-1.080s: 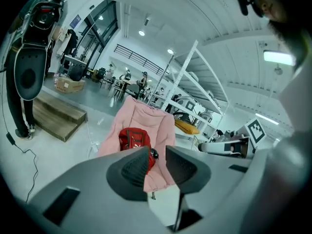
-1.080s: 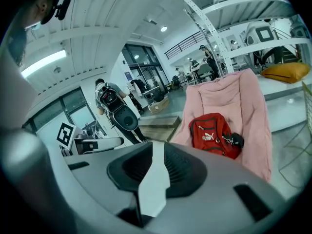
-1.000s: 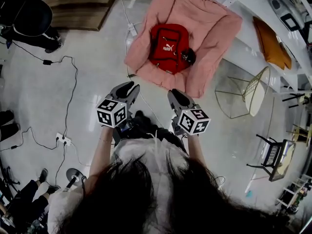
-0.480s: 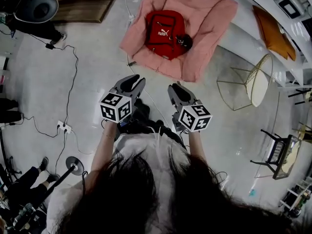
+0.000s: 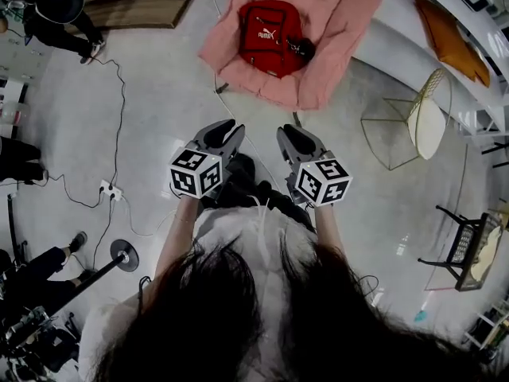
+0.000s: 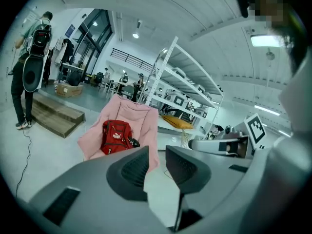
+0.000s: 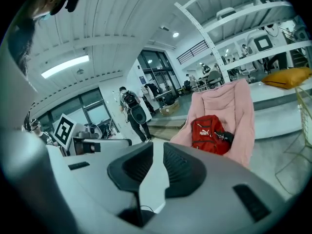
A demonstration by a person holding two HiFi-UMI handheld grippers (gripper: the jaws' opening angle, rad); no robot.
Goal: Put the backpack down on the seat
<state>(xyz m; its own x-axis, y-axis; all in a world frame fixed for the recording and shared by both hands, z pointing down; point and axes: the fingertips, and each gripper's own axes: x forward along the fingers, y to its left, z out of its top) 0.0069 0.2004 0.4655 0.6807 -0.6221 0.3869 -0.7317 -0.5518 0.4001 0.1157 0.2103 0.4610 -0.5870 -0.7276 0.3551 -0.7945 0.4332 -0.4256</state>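
A red backpack (image 5: 270,29) lies on the seat of a pink padded chair (image 5: 342,22), upright against its back, with a small black item at its right side. Both grippers hang in front of the person, well short of the chair. My left gripper (image 5: 223,128) is open a little and empty. The jaws of my right gripper (image 5: 293,134) are closing, a narrow gap still between them and nothing in it. The left gripper view shows the backpack (image 6: 116,136) far beyond its jaws (image 6: 157,155). In the right gripper view the backpack (image 7: 210,134) also sits far past the jaws (image 7: 157,152).
A wire chair with a round cushion (image 5: 409,130) stands right of the pink chair. An orange cushion (image 5: 449,30) lies on a white bench. Cables and a power strip (image 5: 110,189) run over the floor at left, near a wooden platform (image 5: 135,2). People stand at far left.
The chair and backpack have slid up and away in the head view as the person steps back. Both grippers stay empty and side by side.
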